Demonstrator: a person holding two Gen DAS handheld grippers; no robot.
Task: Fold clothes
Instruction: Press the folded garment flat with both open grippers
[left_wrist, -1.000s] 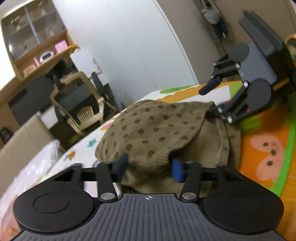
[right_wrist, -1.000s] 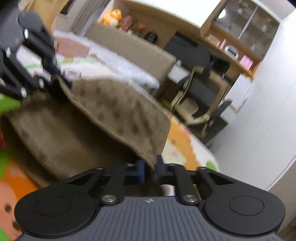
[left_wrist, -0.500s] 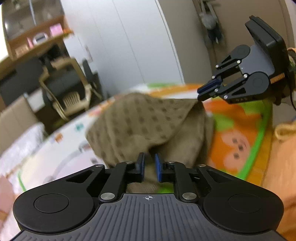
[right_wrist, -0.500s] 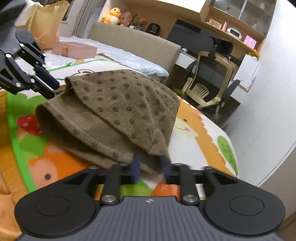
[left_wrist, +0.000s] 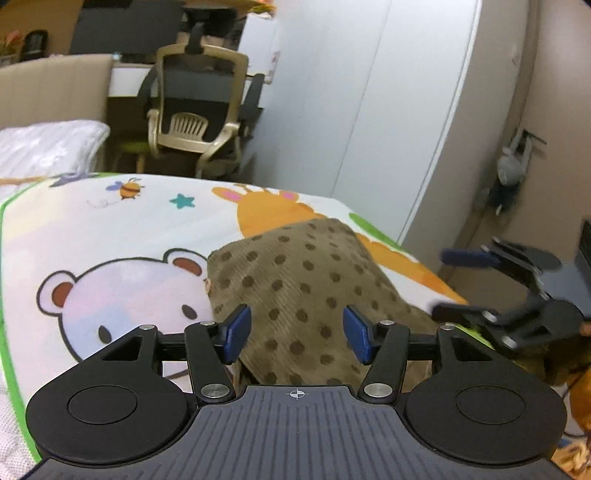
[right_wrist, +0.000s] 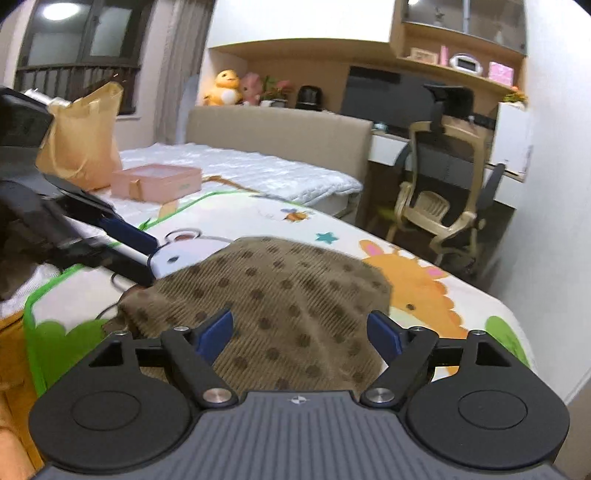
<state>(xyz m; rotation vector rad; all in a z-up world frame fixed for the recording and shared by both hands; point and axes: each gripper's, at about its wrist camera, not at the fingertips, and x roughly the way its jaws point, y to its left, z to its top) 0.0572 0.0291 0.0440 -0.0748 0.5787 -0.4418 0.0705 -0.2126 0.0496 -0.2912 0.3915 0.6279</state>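
Garment (left_wrist: 306, 291) near edge hidden behind left tool (left_wrist: 297, 332) body

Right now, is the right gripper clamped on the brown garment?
No: the right gripper is opening, its blue pads apart, off the brown dotted garment lying beyond.

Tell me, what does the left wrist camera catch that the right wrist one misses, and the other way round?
Only the left view shows the white wardrobe and a grey soft toy hanging by it. Only the right view shows the window, a tan bag, a pink box on the bed and a yellow plush on the shelf. Both show the dotted brown garment lying on the cartoon mat, the desk chair, and both grippers, left gripper and right gripper, jaws opening, pads not pressing the cloth.
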